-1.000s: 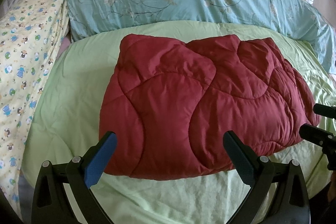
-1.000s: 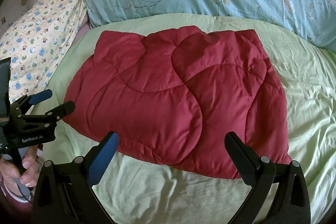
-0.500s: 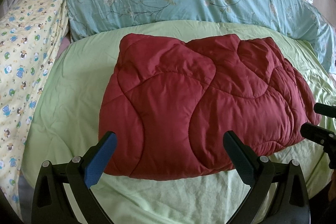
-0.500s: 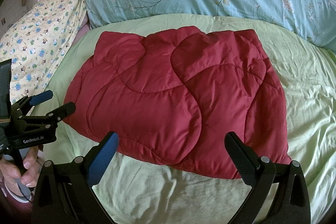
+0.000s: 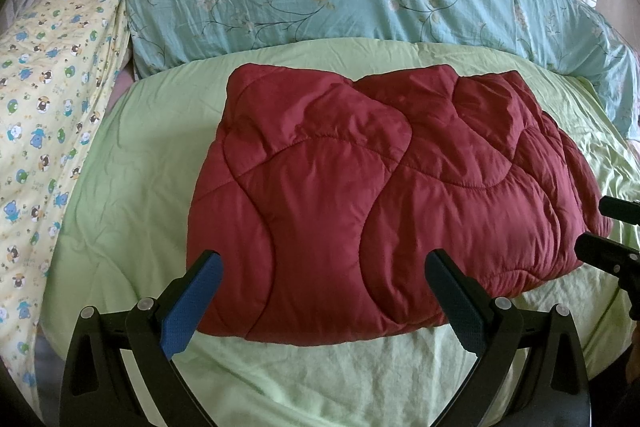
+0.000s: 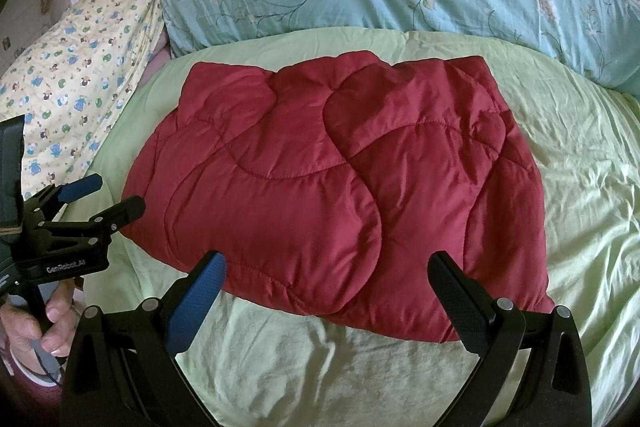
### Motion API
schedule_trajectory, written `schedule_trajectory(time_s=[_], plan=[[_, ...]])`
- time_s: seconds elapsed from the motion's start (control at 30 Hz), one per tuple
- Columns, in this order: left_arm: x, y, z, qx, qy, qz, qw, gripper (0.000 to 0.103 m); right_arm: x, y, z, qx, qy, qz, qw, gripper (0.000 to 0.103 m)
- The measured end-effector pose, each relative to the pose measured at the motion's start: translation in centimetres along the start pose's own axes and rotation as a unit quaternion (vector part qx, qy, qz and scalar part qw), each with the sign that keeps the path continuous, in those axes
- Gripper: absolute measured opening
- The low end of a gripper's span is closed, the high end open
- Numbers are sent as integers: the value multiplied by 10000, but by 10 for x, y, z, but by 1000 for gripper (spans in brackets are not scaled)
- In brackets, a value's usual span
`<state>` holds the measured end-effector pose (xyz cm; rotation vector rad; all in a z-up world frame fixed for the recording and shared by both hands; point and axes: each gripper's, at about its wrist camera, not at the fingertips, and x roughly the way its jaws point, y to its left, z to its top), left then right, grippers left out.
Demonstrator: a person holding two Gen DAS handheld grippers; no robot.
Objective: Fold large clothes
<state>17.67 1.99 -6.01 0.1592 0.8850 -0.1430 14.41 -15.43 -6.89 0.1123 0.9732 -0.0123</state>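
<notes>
Folded red quilted garment (image 5: 384, 203) lies flat (both jaws spread, empty) on green sheet (image 5: 132, 195).

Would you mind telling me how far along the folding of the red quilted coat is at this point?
Done, by the look of it: the red quilted coat lies as one compact padded bundle on the green sheet, no sleeves sticking out. In hand: nothing; the left gripper and right gripper are both open, clear of the fabric. Left: at most squaring the uneven near edge, or nothing.
</notes>
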Motion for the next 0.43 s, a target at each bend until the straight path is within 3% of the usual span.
schedule_trajectory(time_s=[0.43], plan=[[5,-2,3,7,6,-80,10000,102,0,-1,1,20,-17,14,10000,102]])
